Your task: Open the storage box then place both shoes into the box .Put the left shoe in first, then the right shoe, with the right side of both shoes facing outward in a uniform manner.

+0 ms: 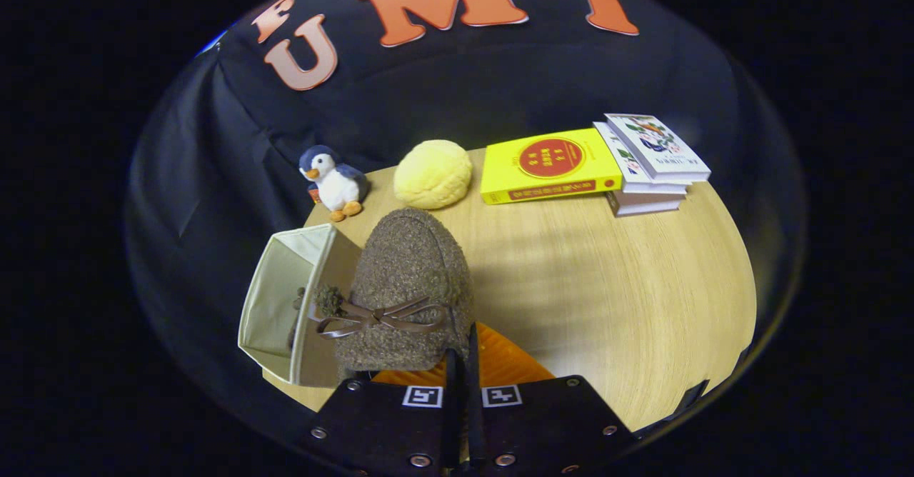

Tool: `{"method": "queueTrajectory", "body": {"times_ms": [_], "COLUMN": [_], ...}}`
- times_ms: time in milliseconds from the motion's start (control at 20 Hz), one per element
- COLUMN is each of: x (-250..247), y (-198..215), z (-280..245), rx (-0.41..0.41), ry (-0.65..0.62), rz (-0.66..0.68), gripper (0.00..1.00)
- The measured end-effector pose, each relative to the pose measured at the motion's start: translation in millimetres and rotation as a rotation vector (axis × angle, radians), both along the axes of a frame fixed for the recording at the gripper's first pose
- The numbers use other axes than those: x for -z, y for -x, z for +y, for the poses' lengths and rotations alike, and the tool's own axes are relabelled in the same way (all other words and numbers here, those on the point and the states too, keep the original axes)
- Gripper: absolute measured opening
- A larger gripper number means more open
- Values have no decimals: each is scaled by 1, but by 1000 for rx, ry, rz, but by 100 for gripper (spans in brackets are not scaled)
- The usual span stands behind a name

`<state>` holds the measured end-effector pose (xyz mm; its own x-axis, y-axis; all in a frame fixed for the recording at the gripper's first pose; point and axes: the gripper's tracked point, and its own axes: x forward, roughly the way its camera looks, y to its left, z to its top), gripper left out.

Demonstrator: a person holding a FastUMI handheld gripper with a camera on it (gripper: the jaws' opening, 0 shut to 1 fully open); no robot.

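Note:
My gripper (461, 363) is shut on a brown fuzzy shoe (410, 284) with a brown ribbon bow (371, 316). The two black fingers pinch the rim of its opening, and the orange lining (503, 363) shows beside them. The shoe hangs toe away from me, above the wooden table (607, 284). Just left of it stands the beige fabric storage box (275, 298), open. A bit of brown fuzzy material (298, 305), seemingly the other shoe, shows inside the box, mostly hidden by its wall and by the held shoe.
At the table's far edge sit a penguin plush (334, 181), a yellow round plush (433, 173), a yellow book (550, 166) and a small stack of books (653, 163). Bare tabletop spreads to the right of the shoe.

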<state>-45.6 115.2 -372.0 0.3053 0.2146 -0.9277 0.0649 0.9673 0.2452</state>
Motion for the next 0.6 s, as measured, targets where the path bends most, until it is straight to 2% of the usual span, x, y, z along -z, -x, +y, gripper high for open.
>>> {"method": "queueTrajectory", "body": {"times_ms": [350, 600], "x": [-31, -22], "y": [-28, -30], "z": [133, 190], "rx": [-52, -58], "ry": [-76, -84], "rz": [-25, 10], "gripper": [6, 6]}}
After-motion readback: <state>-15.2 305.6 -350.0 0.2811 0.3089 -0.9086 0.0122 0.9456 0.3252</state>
